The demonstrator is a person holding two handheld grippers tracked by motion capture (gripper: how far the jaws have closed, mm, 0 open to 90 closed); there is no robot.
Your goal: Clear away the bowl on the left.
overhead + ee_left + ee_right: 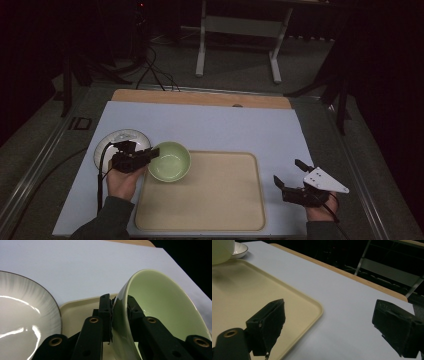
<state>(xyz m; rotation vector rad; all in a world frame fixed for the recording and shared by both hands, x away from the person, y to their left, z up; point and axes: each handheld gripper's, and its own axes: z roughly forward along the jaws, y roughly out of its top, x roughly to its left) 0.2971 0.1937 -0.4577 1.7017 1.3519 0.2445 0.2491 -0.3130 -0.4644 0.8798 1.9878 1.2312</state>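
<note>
A pale green bowl [170, 161] hangs over the far left corner of the beige tray [210, 200], tilted. My left gripper [150, 153] is shut on its near rim; in the left gripper view the jaws pinch the bowl [162, 307] wall from both sides. A white plate [107, 145] with a dark rim lies on the mat just left of the tray, partly under my left hand; it also shows as the plate [22, 312] beside the jaws. My right gripper [289, 172] stands open off the tray's right edge, nothing between its fingers [268, 325].
A pale blue mat [215, 125] covers the table, with a wooden strip [200, 97] along its far edge. Beyond stand a white table frame [240, 40] and cables [155, 70] on the dark floor. The tray [242, 297] is bare near my right gripper.
</note>
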